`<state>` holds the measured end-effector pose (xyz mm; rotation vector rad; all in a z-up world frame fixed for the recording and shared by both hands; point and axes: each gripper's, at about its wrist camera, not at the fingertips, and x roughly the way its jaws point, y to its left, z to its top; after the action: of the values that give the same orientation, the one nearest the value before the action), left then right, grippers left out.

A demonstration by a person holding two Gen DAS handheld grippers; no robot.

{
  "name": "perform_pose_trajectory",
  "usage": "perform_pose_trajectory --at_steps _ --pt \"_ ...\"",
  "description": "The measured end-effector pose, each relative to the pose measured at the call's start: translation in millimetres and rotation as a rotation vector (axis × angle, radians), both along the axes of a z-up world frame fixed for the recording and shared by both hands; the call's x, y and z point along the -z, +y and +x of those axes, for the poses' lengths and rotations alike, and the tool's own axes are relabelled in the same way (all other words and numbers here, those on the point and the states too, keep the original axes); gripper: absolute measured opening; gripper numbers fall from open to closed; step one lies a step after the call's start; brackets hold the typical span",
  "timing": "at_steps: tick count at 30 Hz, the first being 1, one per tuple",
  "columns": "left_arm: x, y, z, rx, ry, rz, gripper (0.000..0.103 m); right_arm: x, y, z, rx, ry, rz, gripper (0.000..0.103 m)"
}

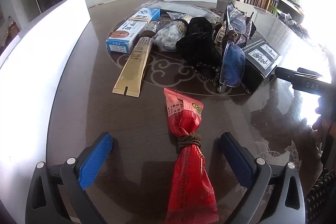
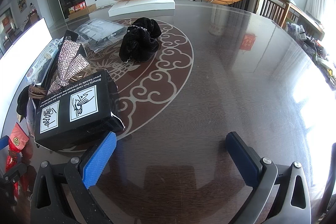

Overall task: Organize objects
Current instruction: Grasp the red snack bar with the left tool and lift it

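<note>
Left gripper (image 1: 166, 152) stood wide, pads clear of the red snack packet (image 1: 187, 152) lying between them at lower centre, brown cord tied round its middle. Reads as let go, not gripped. Right gripper (image 2: 171, 150) was also spread, nothing between its fingers, just bare glass table (image 2: 231, 77); its left finger sat just beside the black soap box (image 2: 73, 106) at lower left.

Most of the job looked undone: blue medicine box (image 1: 132, 30), gold tube (image 1: 134, 68), bag of white pellets (image 1: 168, 37), black scrunchie (image 1: 197, 43), blue glasses (image 1: 233, 64) and rhinestone clip (image 2: 71, 60) sat jumbled mid-frame. White box (image 2: 142, 5) at upper centre: role unclear.
</note>
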<state>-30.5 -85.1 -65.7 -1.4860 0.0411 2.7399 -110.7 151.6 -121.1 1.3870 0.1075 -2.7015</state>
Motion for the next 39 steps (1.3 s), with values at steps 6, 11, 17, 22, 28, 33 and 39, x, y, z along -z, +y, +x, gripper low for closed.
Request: perform_pose_trajectory --at_steps 6,11,17,22,28,33,39 --pt "0.3 0.6 1.0 0.0 0.015 0.0 0.103 0.0 0.0 0.0 0.0 0.0 0.0 0.103" --pt "0.4 -0.2 0.7 0.0 0.021 0.001 0.103 0.0 -0.1 0.0 0.0 0.0 0.0 0.103" --pt "0.4 -0.1 0.7 0.0 0.021 0.001 0.103 0.0 -0.2 0.0 0.0 0.0 0.0 0.103" --pt "0.4 0.1 1.1 0.001 0.018 -0.001 0.103 0.0 -0.1 0.0 0.0 0.0 0.0 0.103" --pt "-0.5 0.1 1.9 0.011 -0.002 -0.002 0.103 0.0 -0.1 0.0 0.0 0.0 0.0 0.103" --pt "-0.6 -0.1 1.9 0.015 -0.006 -0.002 0.103 0.0 -0.3 -0.1 0.0 0.0 0.0 0.103" --pt "-0.7 -0.6 -0.4 0.025 -0.02 -0.003 0.103 0.0 0.0 -0.1 0.0 0.0 0.0 0.103"
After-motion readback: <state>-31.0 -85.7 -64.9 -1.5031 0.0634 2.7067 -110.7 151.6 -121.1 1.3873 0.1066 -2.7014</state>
